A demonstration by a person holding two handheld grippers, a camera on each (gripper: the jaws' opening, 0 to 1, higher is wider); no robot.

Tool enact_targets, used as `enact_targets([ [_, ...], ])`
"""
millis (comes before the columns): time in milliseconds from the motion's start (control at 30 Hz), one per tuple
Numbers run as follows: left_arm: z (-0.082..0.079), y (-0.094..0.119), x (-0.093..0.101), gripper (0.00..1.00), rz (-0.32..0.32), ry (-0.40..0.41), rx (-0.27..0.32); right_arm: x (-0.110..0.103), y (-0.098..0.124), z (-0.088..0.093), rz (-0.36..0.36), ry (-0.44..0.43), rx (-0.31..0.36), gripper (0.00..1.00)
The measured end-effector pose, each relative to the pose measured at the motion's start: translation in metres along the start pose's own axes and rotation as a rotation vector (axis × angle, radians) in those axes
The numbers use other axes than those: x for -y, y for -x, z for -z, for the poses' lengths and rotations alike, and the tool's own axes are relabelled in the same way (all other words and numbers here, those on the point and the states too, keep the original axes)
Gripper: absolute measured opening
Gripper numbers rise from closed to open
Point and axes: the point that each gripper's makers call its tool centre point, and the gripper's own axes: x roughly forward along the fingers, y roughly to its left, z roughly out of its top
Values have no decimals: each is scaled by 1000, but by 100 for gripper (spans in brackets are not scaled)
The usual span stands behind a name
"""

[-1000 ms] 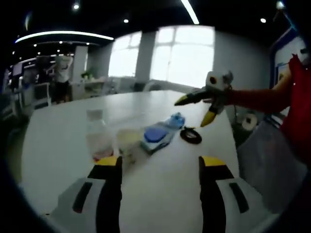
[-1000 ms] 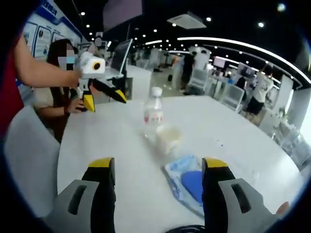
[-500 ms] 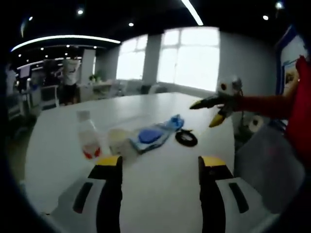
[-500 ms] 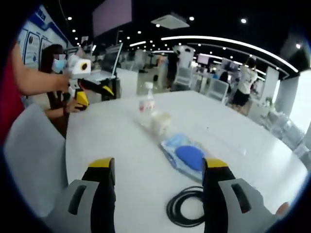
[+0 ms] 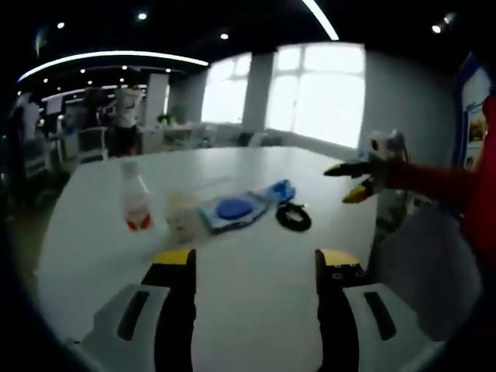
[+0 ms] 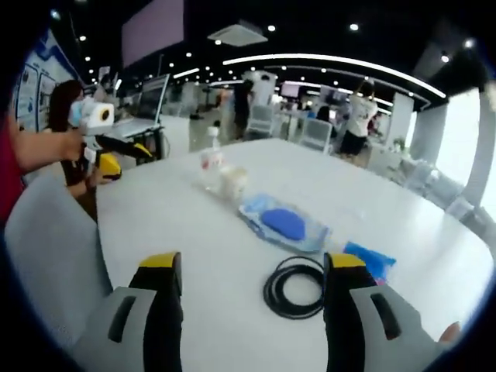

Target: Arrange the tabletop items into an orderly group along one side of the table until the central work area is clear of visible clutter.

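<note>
Both my left gripper point(image 5: 254, 267) and right gripper point(image 6: 253, 271) stand spread, grasping nothing. On the white table point(image 6: 194, 256), the cable coil point(image 6: 294, 287) lies at twelve o'clock between my right jaws; blue pouch point(image 6: 283, 223), cup point(image 6: 233, 184) and bottle point(image 6: 210, 161) trail toward eleven.

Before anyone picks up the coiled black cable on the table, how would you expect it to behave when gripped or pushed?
The black cable will probably be floppy: its thin loops lie loose and flat on the table, with no tie that I can see. Gripped at one strand, the coil may sag or unwind. Pushed, it will likely slide and deform rather than roll.
</note>
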Motion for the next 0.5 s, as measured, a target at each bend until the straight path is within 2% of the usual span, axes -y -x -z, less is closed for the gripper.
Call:
enact_targets([
  [133, 5, 5, 14, 58, -12, 5, -5, -7, 8, 3, 18, -18, 5, 74],
  [200, 7, 8, 21, 59, -15, -39, -24, -9, 14, 4, 29, -36, 7, 74],
  [333, 0, 12, 40, 60, 14, -54, 1, -9, 27, 0, 56, -71, 44, 76],
  [500, -5, 19, 45, 63, 14, -46, 30, -12, 41, 5, 76, -78, 48, 79],
])
